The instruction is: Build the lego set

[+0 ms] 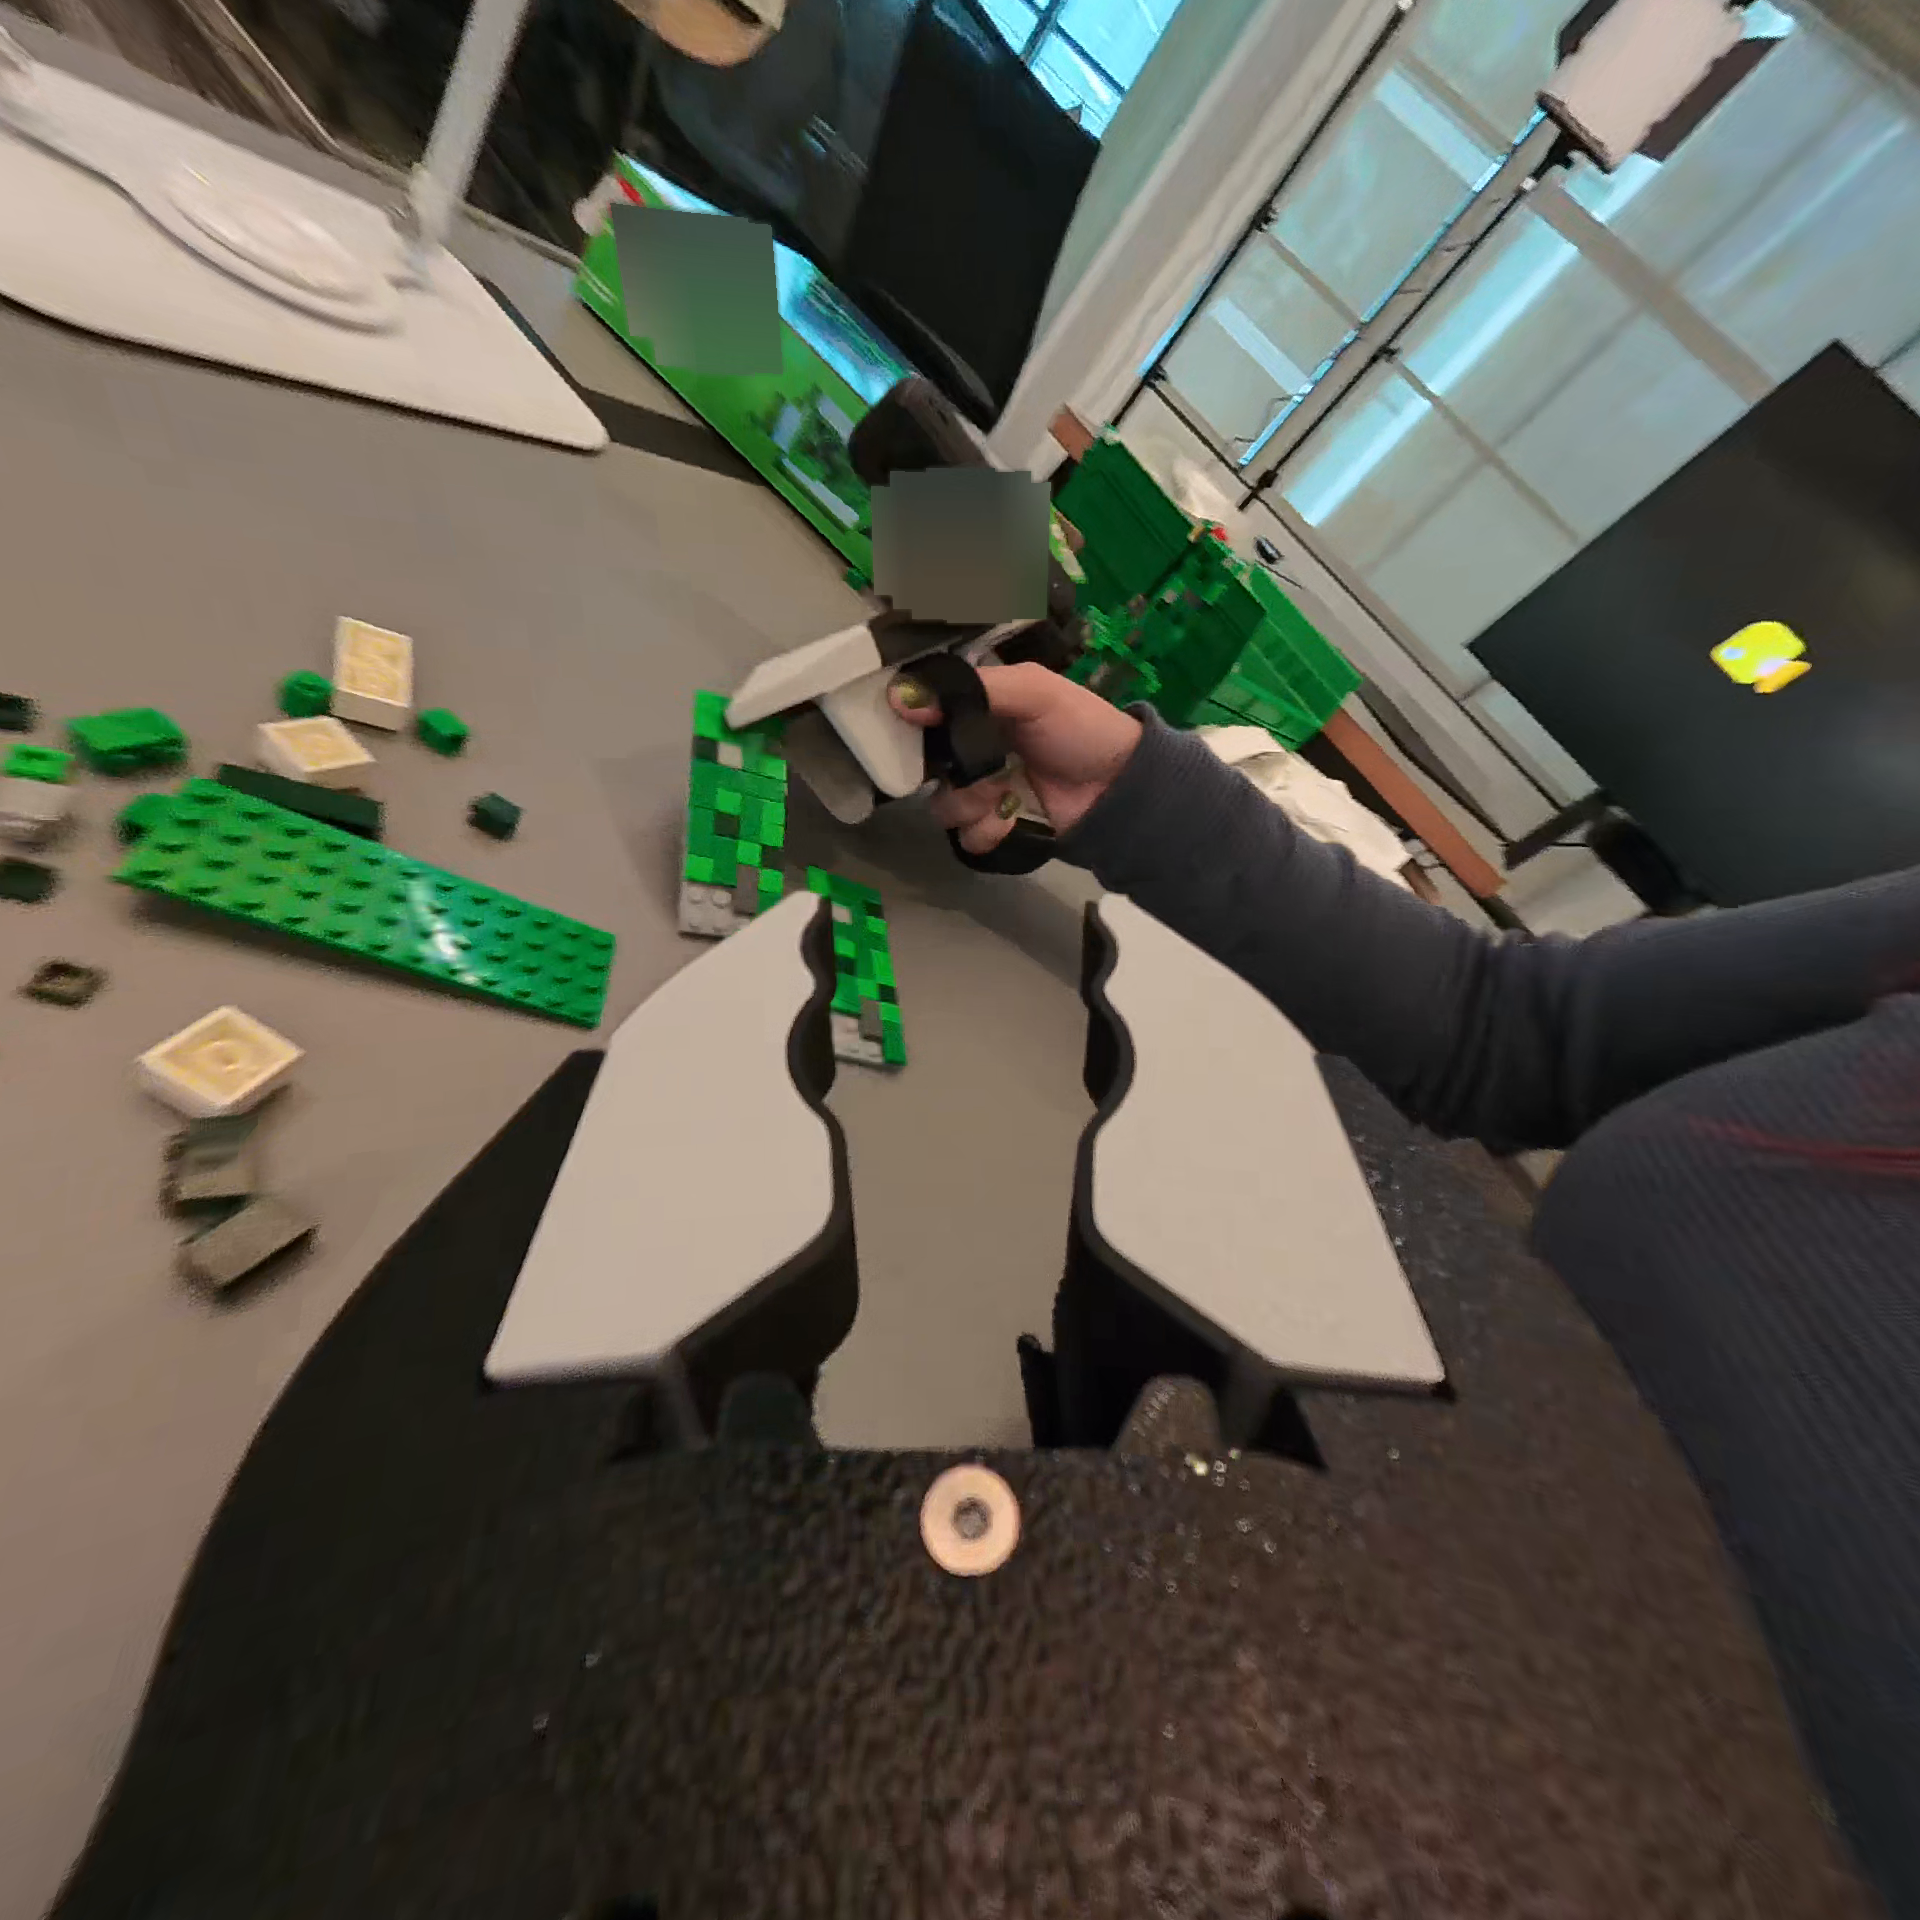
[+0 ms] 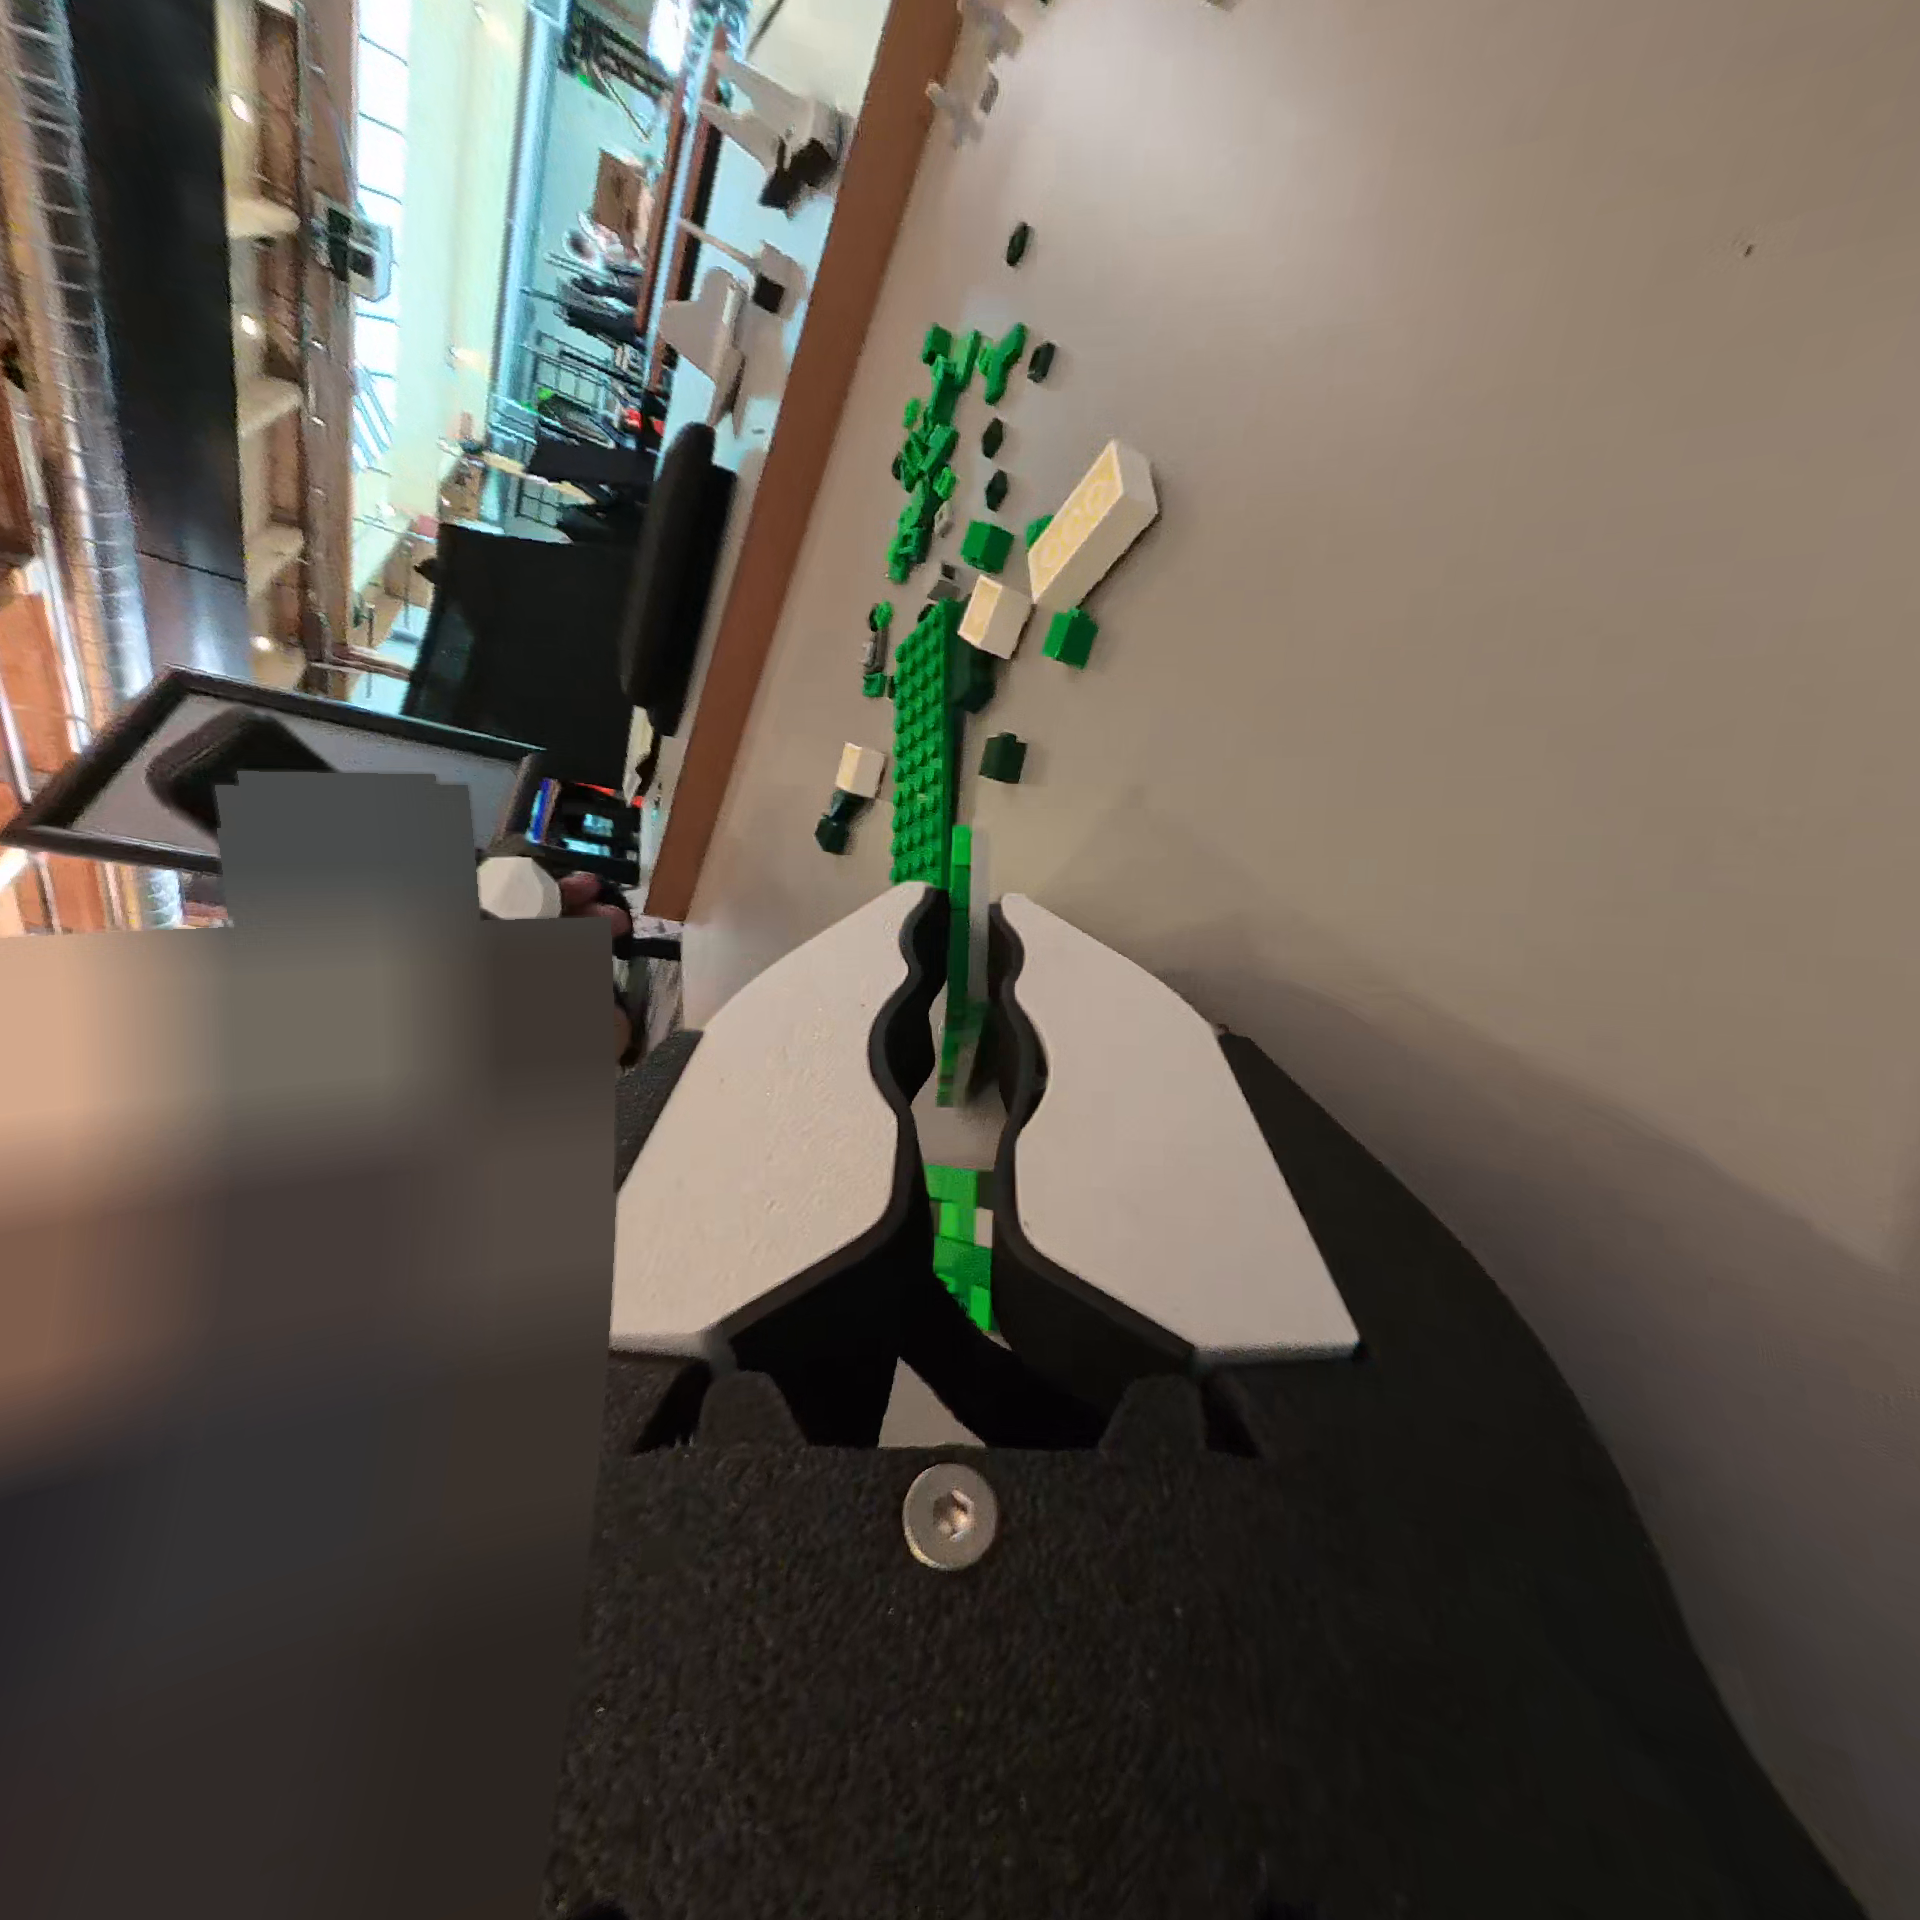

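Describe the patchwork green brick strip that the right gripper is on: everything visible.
The strip is a long, narrow, flat panel of small square tiles in light, mid and dark green with a few grey ones, glossy plastic by the look, with studded grey bricks at its near end. It lies on the grey table. The right gripper is closed over its far end, the thin edge between the fingers. A shorter similar strip lies just beside it, apart.

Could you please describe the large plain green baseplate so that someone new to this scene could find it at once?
Start at the grey table and look left of the open left tool. Among the scattered small bricks lies the large green baseplate, flat and studs up. Unlike the two mosaic strips nearby, it is one uniform bright green and much wider.
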`<state>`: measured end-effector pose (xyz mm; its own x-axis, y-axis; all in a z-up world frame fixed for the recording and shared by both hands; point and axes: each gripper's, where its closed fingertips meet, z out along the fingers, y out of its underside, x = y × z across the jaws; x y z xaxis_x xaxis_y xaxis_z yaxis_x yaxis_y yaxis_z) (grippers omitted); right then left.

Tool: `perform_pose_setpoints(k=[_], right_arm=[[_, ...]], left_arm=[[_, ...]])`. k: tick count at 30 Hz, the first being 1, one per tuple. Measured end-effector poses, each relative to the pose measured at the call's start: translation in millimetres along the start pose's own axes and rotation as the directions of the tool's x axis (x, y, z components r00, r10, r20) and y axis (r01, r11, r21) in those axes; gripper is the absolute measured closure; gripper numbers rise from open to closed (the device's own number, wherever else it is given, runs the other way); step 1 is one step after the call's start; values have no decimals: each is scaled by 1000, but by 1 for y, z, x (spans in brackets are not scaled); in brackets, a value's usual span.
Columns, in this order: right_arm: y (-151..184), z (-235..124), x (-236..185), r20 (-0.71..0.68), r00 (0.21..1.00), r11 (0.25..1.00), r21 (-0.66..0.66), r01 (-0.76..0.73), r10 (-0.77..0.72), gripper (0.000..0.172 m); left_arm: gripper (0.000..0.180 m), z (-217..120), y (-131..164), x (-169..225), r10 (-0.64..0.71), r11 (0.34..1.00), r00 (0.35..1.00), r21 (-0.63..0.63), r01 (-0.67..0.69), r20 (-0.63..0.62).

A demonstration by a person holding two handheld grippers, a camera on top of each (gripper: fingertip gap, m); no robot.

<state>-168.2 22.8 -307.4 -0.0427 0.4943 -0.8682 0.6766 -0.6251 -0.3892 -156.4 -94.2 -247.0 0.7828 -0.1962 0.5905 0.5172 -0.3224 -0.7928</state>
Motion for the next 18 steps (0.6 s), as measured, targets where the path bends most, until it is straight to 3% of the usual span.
perform_pose_setpoints(k=[3, 9, 12, 15, 18], right_arm=[[-2, -1, 5, -36, 998, 999, -12, 44, -44, 164], [-5, -26, 22, -256, 941, 975, -42, 216, -220, 134], [-19, -46, 21, -364, 889, 945, 63, 320, -277, 132], [-34, -68, 3, -481, 793, 802, 262, 536, -373, 136], [-18, -73, -9, -570, 670, 662, 270, 699, -475, 135]], left_arm=[[140, -10, 0, -9, 53, 998, 996, 19, -55, 68], [143, -5, -3, -19, 176, 983, 973, 20, -181, 146], [137, 3, -11, -30, 279, 956, 935, 30, -292, 219], [137, 8, -32, -41, 403, 882, 852, 105, -459, 335], [134, 18, -43, -53, 500, 778, 737, 139, -613, 455]])
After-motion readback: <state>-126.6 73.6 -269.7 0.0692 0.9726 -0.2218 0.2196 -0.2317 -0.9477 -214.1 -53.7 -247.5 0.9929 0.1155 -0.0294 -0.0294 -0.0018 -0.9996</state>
